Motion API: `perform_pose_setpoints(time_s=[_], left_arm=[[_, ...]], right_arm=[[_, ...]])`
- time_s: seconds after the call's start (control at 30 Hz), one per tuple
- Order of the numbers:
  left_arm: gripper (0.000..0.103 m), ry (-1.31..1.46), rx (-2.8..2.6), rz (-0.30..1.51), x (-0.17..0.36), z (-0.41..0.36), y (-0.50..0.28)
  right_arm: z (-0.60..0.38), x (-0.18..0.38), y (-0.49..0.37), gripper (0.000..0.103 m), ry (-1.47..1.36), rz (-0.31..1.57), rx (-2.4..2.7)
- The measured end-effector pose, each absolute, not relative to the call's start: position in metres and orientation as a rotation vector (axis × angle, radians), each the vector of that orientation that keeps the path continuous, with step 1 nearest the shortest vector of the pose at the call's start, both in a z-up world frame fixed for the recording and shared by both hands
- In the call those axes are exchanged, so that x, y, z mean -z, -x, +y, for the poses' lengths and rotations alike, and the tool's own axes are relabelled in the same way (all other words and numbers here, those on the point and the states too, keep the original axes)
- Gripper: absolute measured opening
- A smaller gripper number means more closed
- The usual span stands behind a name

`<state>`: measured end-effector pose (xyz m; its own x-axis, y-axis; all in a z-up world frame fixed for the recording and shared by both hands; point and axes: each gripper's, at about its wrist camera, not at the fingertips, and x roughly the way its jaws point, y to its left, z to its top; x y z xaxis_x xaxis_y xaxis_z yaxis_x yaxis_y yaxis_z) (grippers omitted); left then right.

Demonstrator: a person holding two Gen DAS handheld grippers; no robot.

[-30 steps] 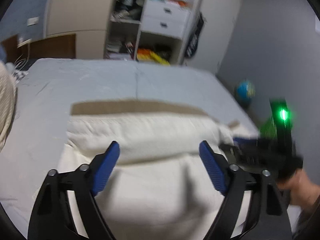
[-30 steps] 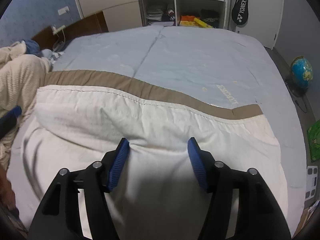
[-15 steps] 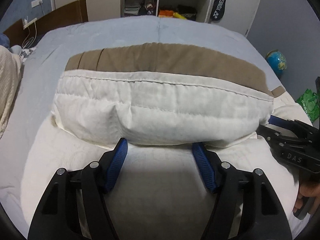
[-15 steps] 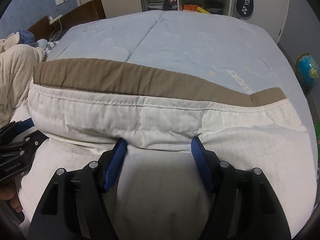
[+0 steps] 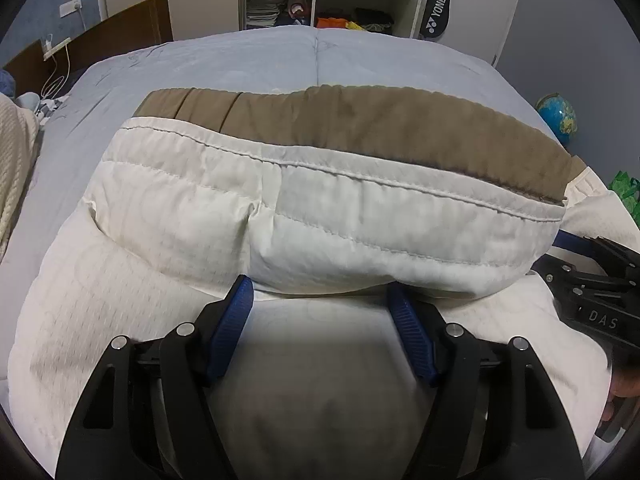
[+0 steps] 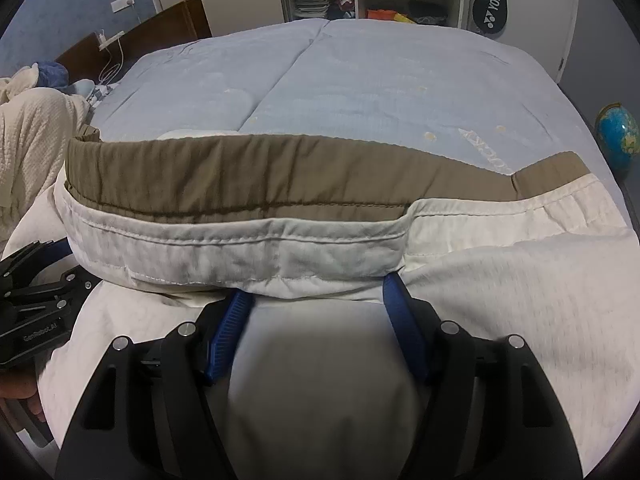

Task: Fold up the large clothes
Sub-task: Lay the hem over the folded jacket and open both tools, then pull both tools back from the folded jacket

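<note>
A large cream quilt with a tan border (image 5: 320, 208) lies on the blue bed (image 5: 280, 60). Its bordered end is folded back over the rest, forming a thick roll. My left gripper (image 5: 320, 300) is open, its blue fingers set wide under the front of the roll. My right gripper (image 6: 316, 300) is open the same way under the roll (image 6: 240, 240) further right. The right gripper shows at the right edge of the left wrist view (image 5: 592, 292). The left gripper shows at the left edge of the right wrist view (image 6: 36, 300).
A knitted cream blanket (image 6: 28, 128) is heaped at the bed's left side by the brown headboard (image 6: 160, 28). An open wardrobe with shelves (image 5: 320, 0) stands behind the bed. A globe (image 6: 616, 136) sits on the floor at the right.
The quilt's bordered end has come further over toward me and the roll has thickened. Both grippers have moved in close under it, jaws still wide.
</note>
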<state>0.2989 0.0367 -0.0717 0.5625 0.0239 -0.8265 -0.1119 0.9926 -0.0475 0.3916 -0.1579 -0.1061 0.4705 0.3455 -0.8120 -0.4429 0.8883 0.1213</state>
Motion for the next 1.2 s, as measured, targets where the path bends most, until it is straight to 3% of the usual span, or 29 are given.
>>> perform_pose_setpoints(time_s=[0.4,0.5,0.63,0.73,0.8,0.87,0.97,1.2], left_arm=[[0.067,0.134,-0.046,0.994,0.067,0.047,-0.305],[0.063,0.180,-0.024,0.977,0.052,0.053,-0.303],[0.051,0.253,0.023,0.851,0.019,0.051,-0.297],[0.051,0.272,0.039,0.800,0.009,0.046,-0.298],[0.053,0.245,0.030,0.795,0.011,0.042,-0.303],[0.066,0.228,0.001,0.819,0.019,0.043,-0.307],[0.077,0.290,-0.025,0.885,0.041,0.055,-0.313],[0.082,0.393,0.008,0.896,0.042,0.080,-0.314]], right_arm=[[-0.156,0.107,-0.394,0.065,0.113,0.979,-0.484],[-0.160,0.095,-0.390,0.065,0.099,0.967,-0.499],[-0.172,0.073,-0.383,0.065,0.023,0.936,-0.528],[-0.178,0.055,-0.383,0.065,-0.027,0.872,-0.536],[-0.178,0.048,-0.388,0.065,-0.045,0.858,-0.532],[-0.173,0.053,-0.399,0.065,-0.029,0.894,-0.499],[-0.167,0.067,-0.415,0.074,-0.038,0.960,-0.465],[-0.187,0.066,-0.418,0.075,-0.107,0.979,-0.485]])
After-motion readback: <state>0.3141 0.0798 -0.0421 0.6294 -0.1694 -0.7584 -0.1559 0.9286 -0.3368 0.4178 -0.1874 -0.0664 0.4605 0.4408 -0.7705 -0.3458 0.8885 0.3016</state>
